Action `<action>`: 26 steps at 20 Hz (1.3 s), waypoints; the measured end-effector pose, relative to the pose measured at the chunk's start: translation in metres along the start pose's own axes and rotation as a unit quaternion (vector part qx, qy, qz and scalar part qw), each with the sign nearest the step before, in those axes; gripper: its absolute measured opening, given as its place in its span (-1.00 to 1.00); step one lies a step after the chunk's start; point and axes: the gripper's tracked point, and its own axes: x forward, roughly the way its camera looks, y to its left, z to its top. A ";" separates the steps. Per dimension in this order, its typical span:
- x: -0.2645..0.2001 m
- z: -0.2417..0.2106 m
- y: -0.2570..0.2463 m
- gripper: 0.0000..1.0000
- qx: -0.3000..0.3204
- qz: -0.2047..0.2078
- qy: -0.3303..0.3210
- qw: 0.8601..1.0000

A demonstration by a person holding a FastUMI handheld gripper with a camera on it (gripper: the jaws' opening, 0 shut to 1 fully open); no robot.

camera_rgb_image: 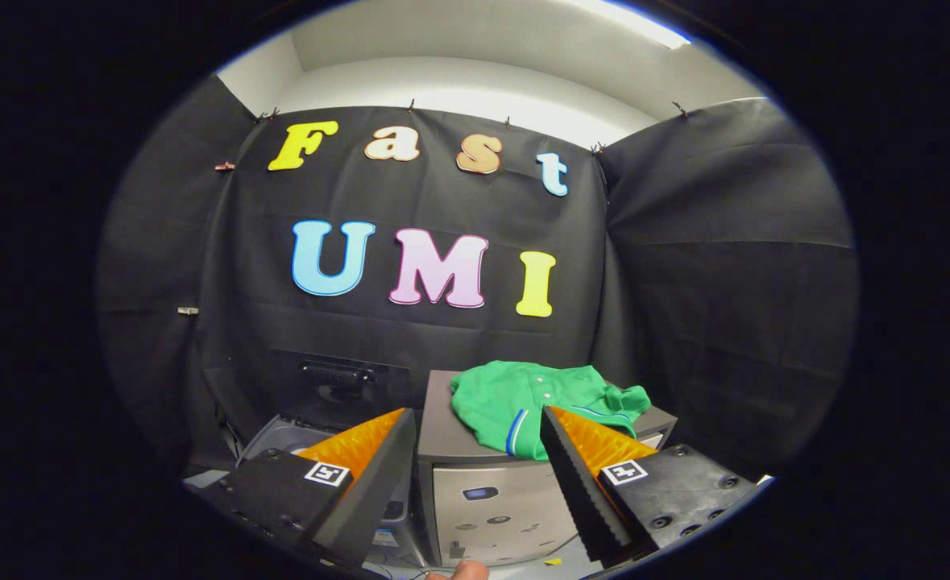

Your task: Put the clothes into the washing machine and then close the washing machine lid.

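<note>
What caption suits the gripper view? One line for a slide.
Open gripper faces a green shirt lying on a cabinet, washer beside it.

Gripper [475, 427], two-finger, hand-held: fingers spread wide, nothing between them.

The left finger [378, 467] and the right finger [579, 475] rose from the bottom of the gripper view and leaned away from each other toward their tips, leaving a broad gap. Neither finger pressed on anything. Each finger carried ridged padding on its inner face and a small square marker on its mount. The gripper was held roughly level, pointing forward. Below the gap, a fingertip [468, 571] of the person's hand showed; the rest of the hand could not be made out.
</note>
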 end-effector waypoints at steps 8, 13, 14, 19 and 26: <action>0.079 -0.019 -0.065 0.95 0.013 -0.062 0.074 0.995; 0.140 -0.032 -0.085 0.96 0.023 -0.081 0.150 0.985; 0.152 -0.033 -0.087 0.96 0.030 -0.079 0.158 0.984; 0.218 -0.041 -0.091 0.96 0.057 -0.056 0.212 0.974; 0.279 -0.076 -0.092 0.97 0.080 -0.029 0.287 0.954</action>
